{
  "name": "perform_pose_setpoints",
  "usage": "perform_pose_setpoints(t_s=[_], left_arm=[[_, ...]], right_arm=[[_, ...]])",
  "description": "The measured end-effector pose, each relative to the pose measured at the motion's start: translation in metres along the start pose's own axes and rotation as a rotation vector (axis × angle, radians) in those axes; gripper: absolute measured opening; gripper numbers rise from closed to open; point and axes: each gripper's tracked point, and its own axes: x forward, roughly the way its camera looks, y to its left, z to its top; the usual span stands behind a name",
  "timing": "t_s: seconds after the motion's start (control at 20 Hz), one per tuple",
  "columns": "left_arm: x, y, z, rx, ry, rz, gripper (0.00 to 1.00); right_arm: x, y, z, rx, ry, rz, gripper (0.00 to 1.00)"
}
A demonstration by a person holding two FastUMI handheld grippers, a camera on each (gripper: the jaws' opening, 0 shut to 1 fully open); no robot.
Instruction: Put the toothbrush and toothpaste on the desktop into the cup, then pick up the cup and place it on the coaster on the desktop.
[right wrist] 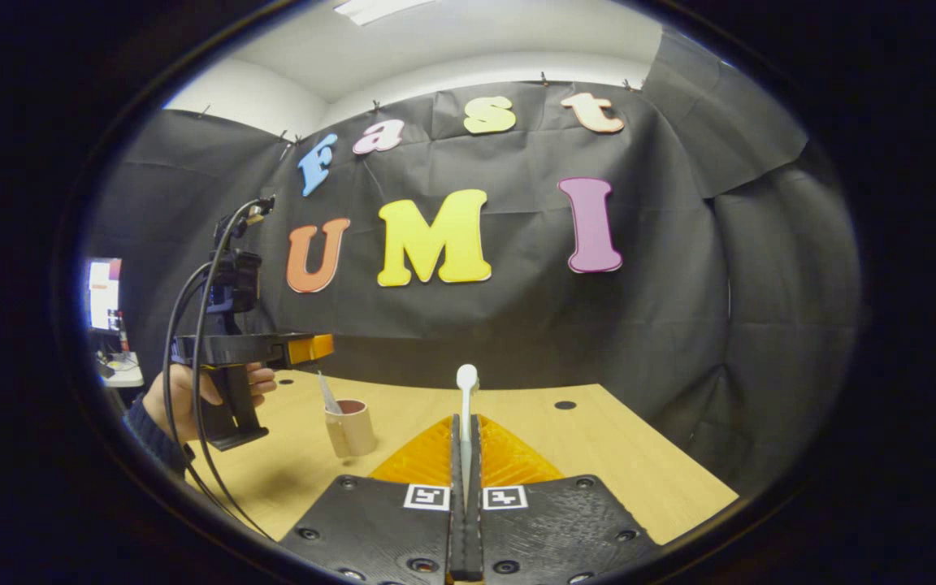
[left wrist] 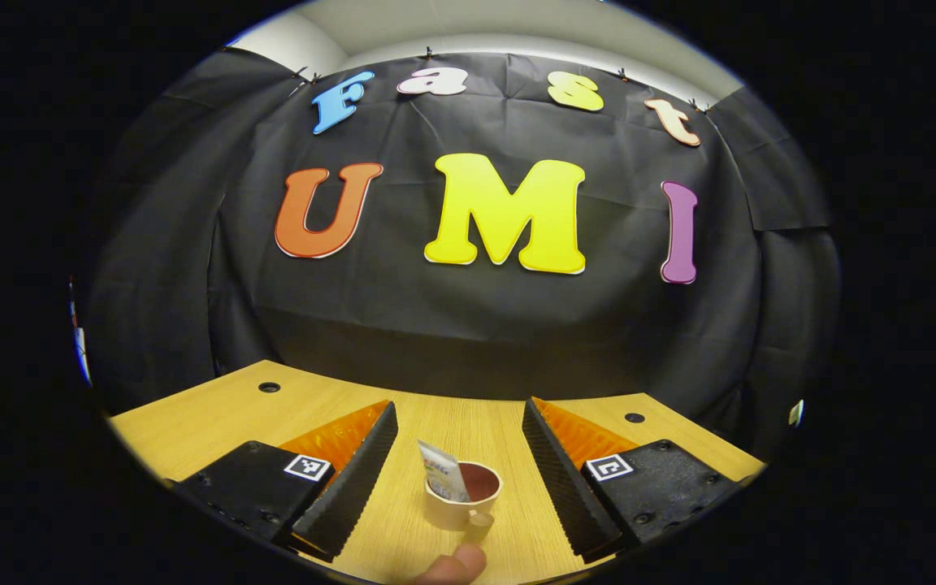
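Observation:
A beige cup (left wrist: 461, 496) with a handle stands on the wooden desktop (left wrist: 216, 422). A toothpaste tube (left wrist: 444, 471) leans inside it, its flat end poking out. My left gripper (left wrist: 460, 422) hangs open above the cup, fingers wide apart to either side. In the right gripper view the same cup (right wrist: 352, 428) and tube (right wrist: 328, 396) stand at the left, under the left gripper (right wrist: 305, 348) held by a hand (right wrist: 179, 398). My right gripper (right wrist: 465, 443) is shut on a white toothbrush (right wrist: 465, 390), whose head sticks up past the fingertips.
The desktop (right wrist: 598, 439) has small round holes (left wrist: 269, 387) near its back edge. The black cloth wall stands close behind it. A lit screen (right wrist: 102, 294) sits far left outside the booth. A fingertip (left wrist: 456, 565) shows at the bottom of the left gripper view.

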Motion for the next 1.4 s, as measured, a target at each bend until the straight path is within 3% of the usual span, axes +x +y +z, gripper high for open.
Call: perform_pose_setpoints(t_s=[0.45, 0.9, 1.2, 1.4], left_arm=[[-0.079, 0.006, 0.001, 0.088, -0.002, -0.009, 0.98], [-0.127, 0.023, 0.011, 0.033, -0.008, -0.049, 0.98], [-0.128, 0.062, 0.015, -0.037, -0.041, -0.008, 0.98], [-0.127, 0.078, 0.014, -0.047, -0.040, 0.007, 0.98]], right_arm=[[0.056, 0.043, 0.026, -0.003, -0.027, 0.046, 0.00], [0.146, 0.170, 0.056, 0.041, -0.006, 0.287, 0.00], [0.221, 0.227, 0.034, 0.081, 0.020, 0.302, 0.02], [0.247, 0.247, 0.024, 0.085, 0.001, 0.260, 0.02]])
